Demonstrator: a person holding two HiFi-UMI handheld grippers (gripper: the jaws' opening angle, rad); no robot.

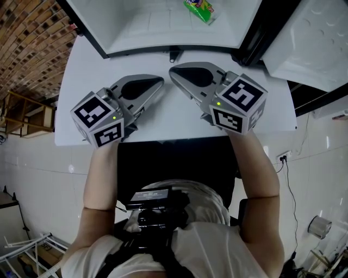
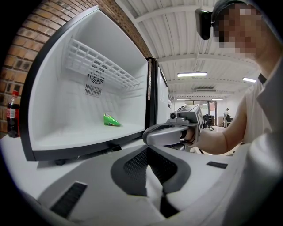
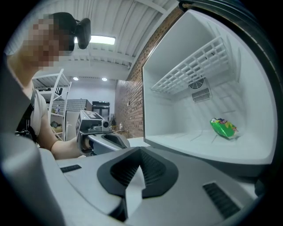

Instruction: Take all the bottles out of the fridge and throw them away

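Fridge at 12 o'clock in head view: door open, smooth white liner, white lattice shelf high inside. Matte white table carries it. Left hand-held gripper at 10 o'clock and right hand-held gripper at 2 are both closed on nothing, tips near each other over the table. Bottle is outside the fridge, at 9 o'clock in left gripper view, just beside the outer wall. It stands on the table, long axis vertical, red cap up, dark liquid, red label. Glossy green wedge packet lies on the fridge floor.
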